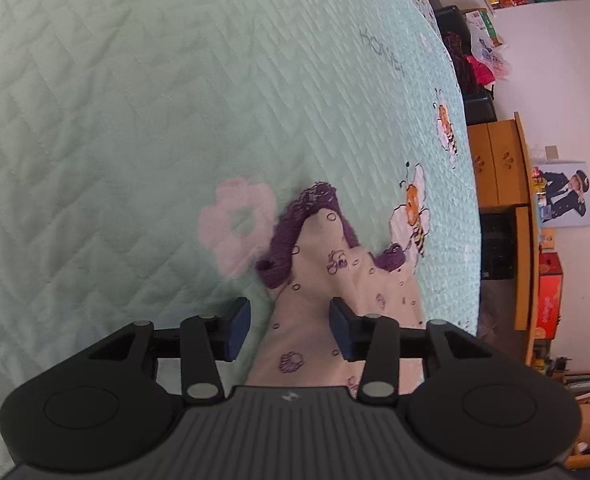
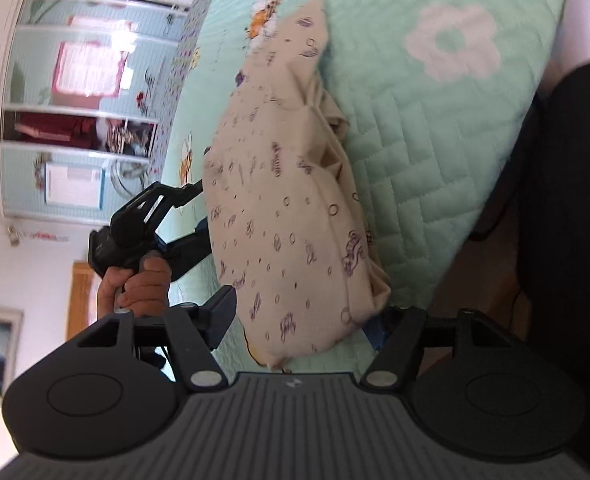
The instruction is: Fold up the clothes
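Cream purple-printed garment (image 2: 291, 208) with purple knit cuff (image 1: 295, 220) bunched near bed (image 1: 135, 100) edge; left gripper (image 1: 290, 328) and right gripper (image 2: 303, 320) jaws open, straddling fabric

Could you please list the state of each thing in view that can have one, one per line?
Left gripper: open, fingers either side of the cloth.
Right gripper: open, cloth between its fingers.
Cream printed garment: bunched and creased on the bed, not yet folded flat.
Purple cuff: crumpled, lying on the quilt.
Green quilt: spread flat.
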`<state>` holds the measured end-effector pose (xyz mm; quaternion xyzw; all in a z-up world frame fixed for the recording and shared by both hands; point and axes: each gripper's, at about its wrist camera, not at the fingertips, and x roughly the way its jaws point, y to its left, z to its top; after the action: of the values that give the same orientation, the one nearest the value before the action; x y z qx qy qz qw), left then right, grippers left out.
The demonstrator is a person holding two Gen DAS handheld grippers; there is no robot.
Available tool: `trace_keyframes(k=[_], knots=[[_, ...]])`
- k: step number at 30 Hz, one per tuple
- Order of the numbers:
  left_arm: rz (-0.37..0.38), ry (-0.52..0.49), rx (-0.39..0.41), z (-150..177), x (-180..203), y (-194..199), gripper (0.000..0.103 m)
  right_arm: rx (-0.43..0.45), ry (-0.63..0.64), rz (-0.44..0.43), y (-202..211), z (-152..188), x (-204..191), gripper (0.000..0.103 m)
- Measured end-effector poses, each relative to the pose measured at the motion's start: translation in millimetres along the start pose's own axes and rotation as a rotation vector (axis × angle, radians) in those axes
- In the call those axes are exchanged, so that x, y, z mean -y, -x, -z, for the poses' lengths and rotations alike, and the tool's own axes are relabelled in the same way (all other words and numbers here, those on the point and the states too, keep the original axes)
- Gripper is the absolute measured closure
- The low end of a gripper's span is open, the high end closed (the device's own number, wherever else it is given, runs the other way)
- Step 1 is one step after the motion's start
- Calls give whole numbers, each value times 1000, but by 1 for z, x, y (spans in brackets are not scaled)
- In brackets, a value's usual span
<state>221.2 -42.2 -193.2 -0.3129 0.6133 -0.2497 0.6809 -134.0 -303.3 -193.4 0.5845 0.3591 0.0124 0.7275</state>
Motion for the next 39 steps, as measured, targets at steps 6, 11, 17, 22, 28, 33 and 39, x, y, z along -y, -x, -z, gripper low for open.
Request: trace_keyframes(k=[6, 11, 17, 22, 28, 33, 39], knots=[[-15, -19, -25, 5, 5, 2, 54, -17, 28, -38, -4, -3, -2, 52], [37, 41, -21, 1, -7, 3, 52, -26, 13, -51, 1, -5, 3, 52], [18, -19, -8, 10, 17, -24, 79, -30, 62, -62, 5, -2, -3, 77], [45, -79, 66, 17, 28, 3, 87, -4, 100, -69, 8, -7, -18, 92], [84, -102, 189, 8, 45, 56, 87, 27, 141, -106, 9, -16, -44, 93], [121, -137, 330, 1, 65, 125, 87, 21, 233, -232, 2, -26, -104, 93], [-12, -94, 406, 0, 24, 171, 85, -89, 230, -275, -39, -13, -119, 93]])
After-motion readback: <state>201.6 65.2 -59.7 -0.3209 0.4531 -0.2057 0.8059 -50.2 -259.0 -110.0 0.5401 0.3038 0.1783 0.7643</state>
